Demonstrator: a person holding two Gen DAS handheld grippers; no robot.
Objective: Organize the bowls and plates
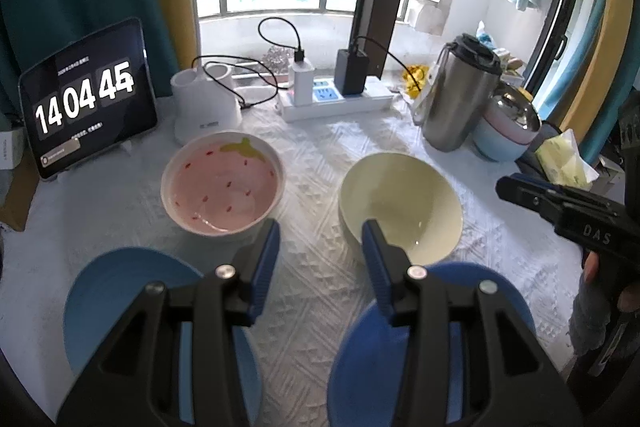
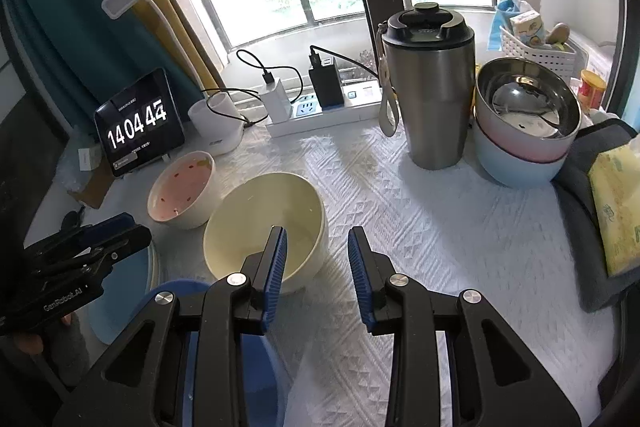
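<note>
The strawberry bowl [image 1: 222, 183] is white outside and pink inside, dotted with small red seed marks and a yellow-green leaf at its rim. The bowl [image 1: 400, 205] beside it is pale cream-yellow all over. Two plates lie nearer: a light blue plate [image 1: 120, 291] and a deeper blue plate [image 1: 460, 291]. The bench [image 2: 440, 227] wears a white cloth woven in raised diamond figures. The stacked bowls [image 2: 524, 131] are steel within, pink over pale blue. The fingers [image 2: 280, 259] carry ribbed blue pads on black arms.
</note>
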